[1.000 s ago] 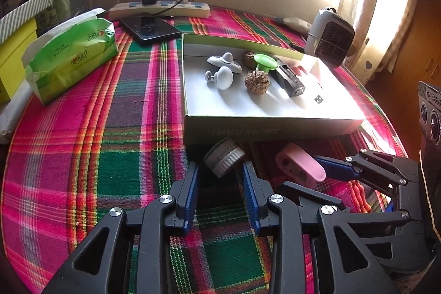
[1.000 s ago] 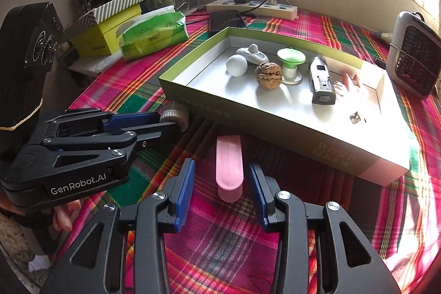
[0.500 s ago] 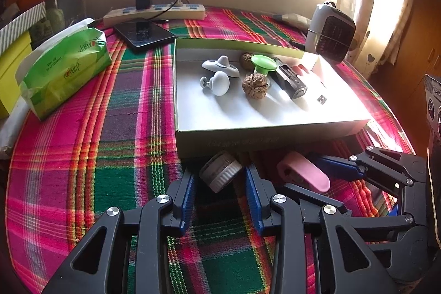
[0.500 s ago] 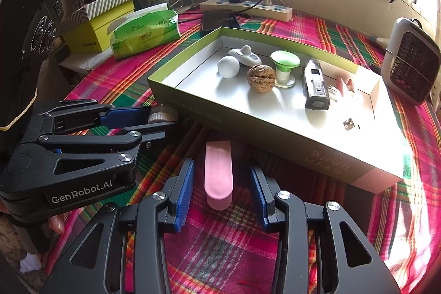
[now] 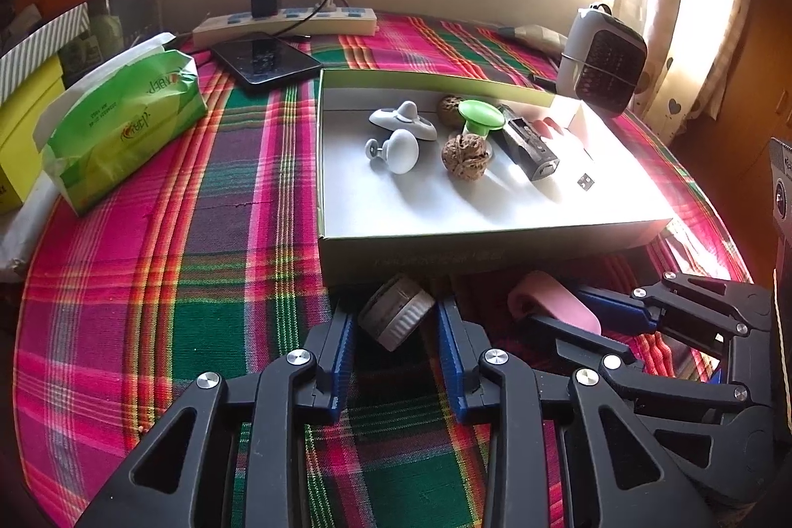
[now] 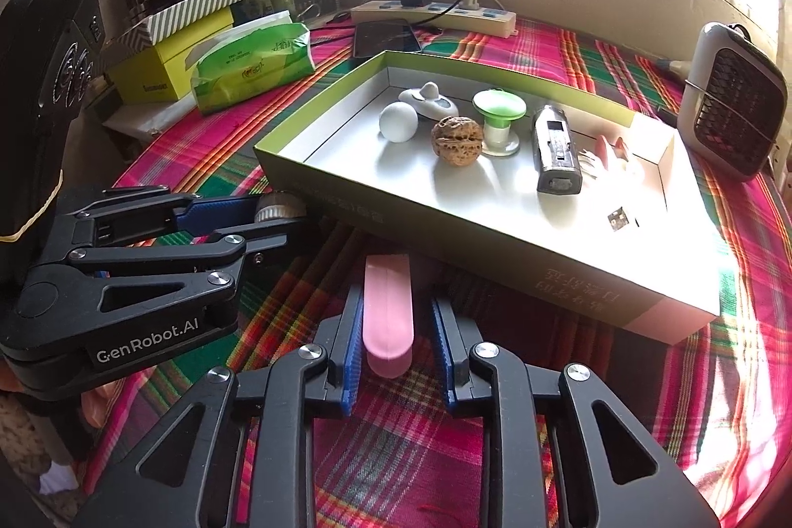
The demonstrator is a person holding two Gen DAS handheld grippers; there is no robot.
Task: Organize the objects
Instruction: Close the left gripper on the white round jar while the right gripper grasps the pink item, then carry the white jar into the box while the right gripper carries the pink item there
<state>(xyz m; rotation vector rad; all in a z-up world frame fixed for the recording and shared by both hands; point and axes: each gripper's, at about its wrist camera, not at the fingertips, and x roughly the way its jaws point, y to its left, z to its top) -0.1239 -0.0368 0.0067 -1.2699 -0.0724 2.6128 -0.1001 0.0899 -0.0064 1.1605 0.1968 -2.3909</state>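
A ribbed grey-white cap (image 5: 396,314) lies tilted on the plaid cloth just before the shallow green-rimmed box (image 5: 495,253). My left gripper (image 5: 394,311) is closing around it, its blue pads against the cap's sides; the same cap (image 6: 274,206) shows at its tips in the right wrist view. A pink oblong piece (image 6: 388,310) lies lengthwise between the pads of my right gripper (image 6: 396,301), whose jaws are closing onto it. The left wrist view shows that pink piece (image 5: 554,305) clamped. Inside the box (image 6: 445,238) sit a white knob (image 6: 398,122), a walnut (image 6: 456,141) and a green mushroom-shaped piece (image 6: 499,110).
A green tissue pack (image 5: 123,122), a phone (image 5: 267,60) and a power strip (image 5: 287,25) lie beyond on the left. A small white heater (image 6: 732,102) stands at the right. Yellow and striped boxes (image 6: 168,48) are stacked at the far left edge.
The right jaws have narrowed onto the pink piece. The left jaws widened briefly, then narrowed on the cap, which now sits between their tips.
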